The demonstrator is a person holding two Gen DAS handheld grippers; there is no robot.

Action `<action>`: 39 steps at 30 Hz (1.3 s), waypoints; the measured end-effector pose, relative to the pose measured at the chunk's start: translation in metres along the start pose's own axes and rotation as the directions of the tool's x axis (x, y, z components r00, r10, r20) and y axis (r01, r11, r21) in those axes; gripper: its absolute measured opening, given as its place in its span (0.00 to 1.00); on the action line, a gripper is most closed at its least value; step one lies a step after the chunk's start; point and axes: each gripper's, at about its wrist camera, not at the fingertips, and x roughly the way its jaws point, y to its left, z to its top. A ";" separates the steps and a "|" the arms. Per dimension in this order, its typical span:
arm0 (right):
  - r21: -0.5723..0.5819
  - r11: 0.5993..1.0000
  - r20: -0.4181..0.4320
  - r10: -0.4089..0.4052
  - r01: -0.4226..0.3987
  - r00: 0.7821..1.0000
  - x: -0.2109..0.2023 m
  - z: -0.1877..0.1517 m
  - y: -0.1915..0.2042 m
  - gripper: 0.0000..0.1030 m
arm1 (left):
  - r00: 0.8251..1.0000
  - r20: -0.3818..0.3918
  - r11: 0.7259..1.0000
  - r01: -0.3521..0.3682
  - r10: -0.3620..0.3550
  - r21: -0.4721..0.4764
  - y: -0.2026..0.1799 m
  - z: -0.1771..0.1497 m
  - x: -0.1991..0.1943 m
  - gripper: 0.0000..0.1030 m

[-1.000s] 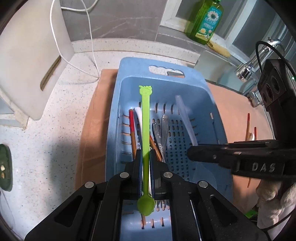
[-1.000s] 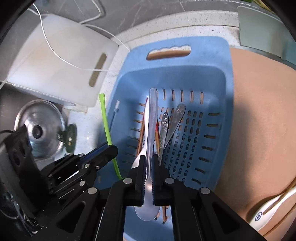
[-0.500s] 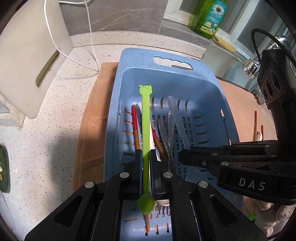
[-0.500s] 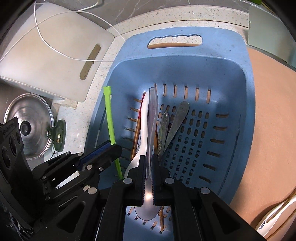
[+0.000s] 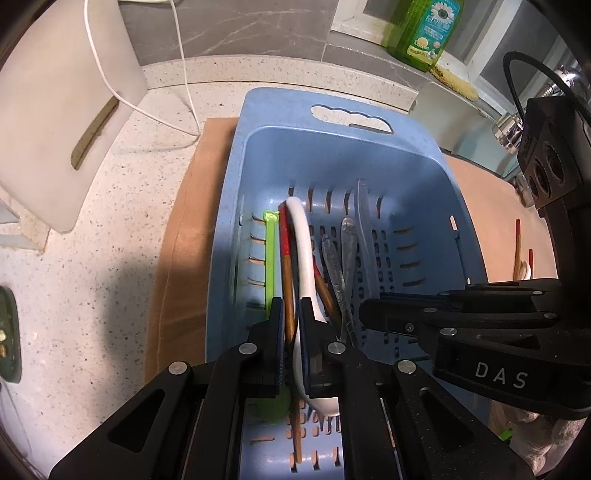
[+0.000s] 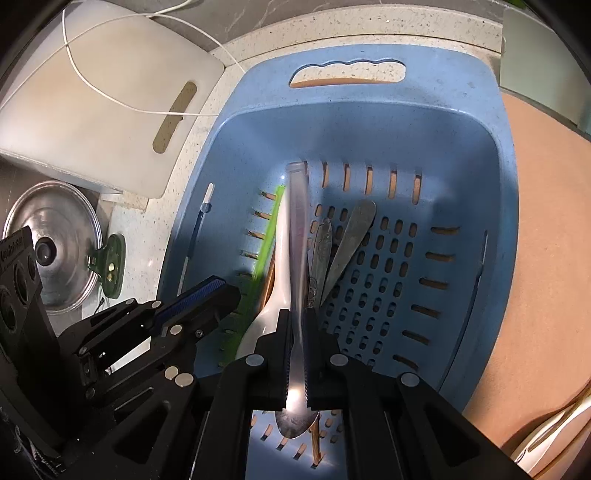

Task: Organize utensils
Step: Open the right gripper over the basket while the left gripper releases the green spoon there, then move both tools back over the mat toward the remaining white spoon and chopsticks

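Your green spoon [image 5: 270,258] has dropped out of the left gripper [image 5: 291,332] since a second ago, and it now lies flat on the basket floor, along the left wall. The jaws of that gripper are opening, and nothing green is between them any more; a brown chopstick and the white spoon [image 5: 303,251] only show through the gap from below.

Going left to right inside the blue basket [image 5: 424,147], you can see the green spoon, red-topped chopsticks [image 5: 285,251], the white spoon, two metal handles [image 5: 345,251] and a clear long piece by the right side. So most of the things are already in.

Your right gripper [image 6: 297,354] is over the basket too, with the shiny metal spoon [image 6: 297,240] between its jaws. Those jaws are opening, but the spoon looks blurry, so I think it may be just slipping free; it is hard to be sure.

Some things are left outside. On the brown mat [image 5: 491,206], to the right of the basket, lie a few more chopsticks [image 5: 517,251].

You can read "DAS" in white letters on the right gripper's body in the left view. The green soap bottle [image 5: 428,29] at the back has a daisy on its label, but the words are too small to read.
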 end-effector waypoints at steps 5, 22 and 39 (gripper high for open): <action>-0.023 1.000 0.005 -0.005 0.005 1.000 -0.003 0.000 0.003 0.14 | 1.000 0.011 1.000 -0.007 0.007 -0.005 0.001 0.003 -0.005 0.13; -0.173 0.983 0.143 -0.029 0.054 0.989 -0.056 -0.008 0.011 0.42 | 0.990 0.082 0.993 -0.118 0.118 -0.008 -0.007 -0.016 -0.040 0.26; -0.280 0.952 0.312 -0.033 0.125 0.950 -0.132 -0.028 -0.018 0.48 | 0.961 0.237 0.990 -0.140 0.139 -0.010 -0.067 -0.035 -0.098 0.33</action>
